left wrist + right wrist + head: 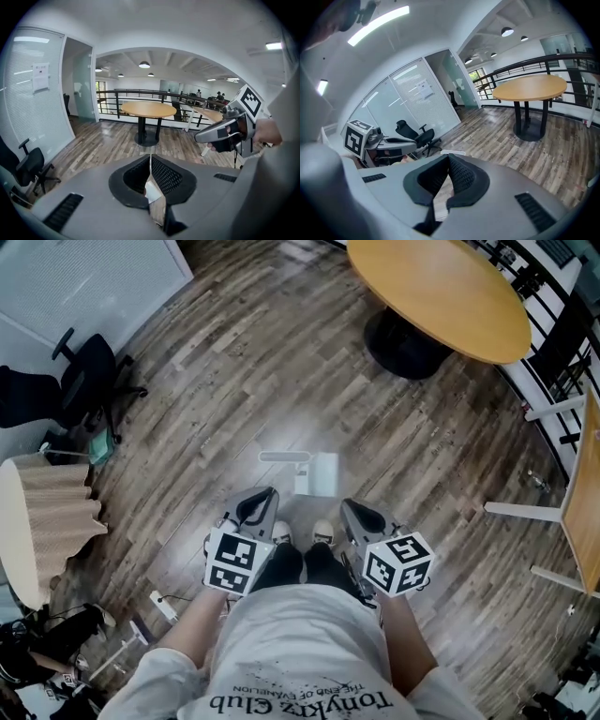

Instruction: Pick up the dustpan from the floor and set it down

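The white dustpan [319, 473] lies on the wooden floor just ahead of the person's feet, its long handle [284, 457] pointing left. Both grippers are held at waist height above it, apart from it. My left gripper [263, 497] is shut with nothing held; in the left gripper view its black pads meet at the tip [150, 157] and a piece of the dustpan [153, 193] shows through the slit below. My right gripper [352, 508] is also shut and empty [448, 156]; the dustpan's handle [453, 152] peeks over its jaws.
A round wooden table [441, 292] on a black pedestal stands ahead to the right. A black office chair [89, 376] is at the left by a glass wall. A white-legged desk [577, 493] is at the right. Cables and a power strip [164, 606] lie at lower left.
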{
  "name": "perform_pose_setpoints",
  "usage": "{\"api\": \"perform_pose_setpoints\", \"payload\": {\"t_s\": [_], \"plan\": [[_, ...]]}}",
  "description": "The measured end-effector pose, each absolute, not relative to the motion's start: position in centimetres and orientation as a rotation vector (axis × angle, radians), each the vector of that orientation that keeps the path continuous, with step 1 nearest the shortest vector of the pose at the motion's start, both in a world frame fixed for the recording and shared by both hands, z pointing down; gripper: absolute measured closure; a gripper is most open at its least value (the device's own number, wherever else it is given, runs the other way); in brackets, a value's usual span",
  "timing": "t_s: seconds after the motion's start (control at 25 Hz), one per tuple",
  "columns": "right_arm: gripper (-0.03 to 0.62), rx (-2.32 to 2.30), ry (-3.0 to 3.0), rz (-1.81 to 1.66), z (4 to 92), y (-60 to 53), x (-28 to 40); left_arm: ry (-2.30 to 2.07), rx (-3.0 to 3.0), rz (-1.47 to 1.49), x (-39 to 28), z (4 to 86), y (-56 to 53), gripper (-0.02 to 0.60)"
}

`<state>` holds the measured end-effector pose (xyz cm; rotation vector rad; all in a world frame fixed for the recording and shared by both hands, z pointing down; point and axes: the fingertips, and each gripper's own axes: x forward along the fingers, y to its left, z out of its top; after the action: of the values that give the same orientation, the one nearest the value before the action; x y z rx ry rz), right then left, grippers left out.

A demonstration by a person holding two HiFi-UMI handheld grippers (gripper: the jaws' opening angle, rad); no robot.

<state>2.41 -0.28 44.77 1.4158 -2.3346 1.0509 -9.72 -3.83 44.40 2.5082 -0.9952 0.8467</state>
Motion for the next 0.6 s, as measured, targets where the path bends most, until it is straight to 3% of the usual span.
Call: {"api": "perform_pose_setpoints", "payload": {"t_s": [0.4, 0.48, 0.6], "plan": [[0.572, 1.375, -2.301, 1.181, 48.2, -0.5, 1.6, -0.864, 2.551, 0.963, -8.3, 47.8, -6.7, 0.553], [0.571, 1.378, -2.293, 1.2, 48.8, -0.7, 1.7, -0.824, 2.571, 1.024, -8.2, 48.8, -7.3, 0.473], [0.572, 1.383, -2.282, 1.223, 49.6, -1.0, 1.7, -0.78, 2.587, 1.107, -8.2, 50.2, -8.1, 0.431]]}}
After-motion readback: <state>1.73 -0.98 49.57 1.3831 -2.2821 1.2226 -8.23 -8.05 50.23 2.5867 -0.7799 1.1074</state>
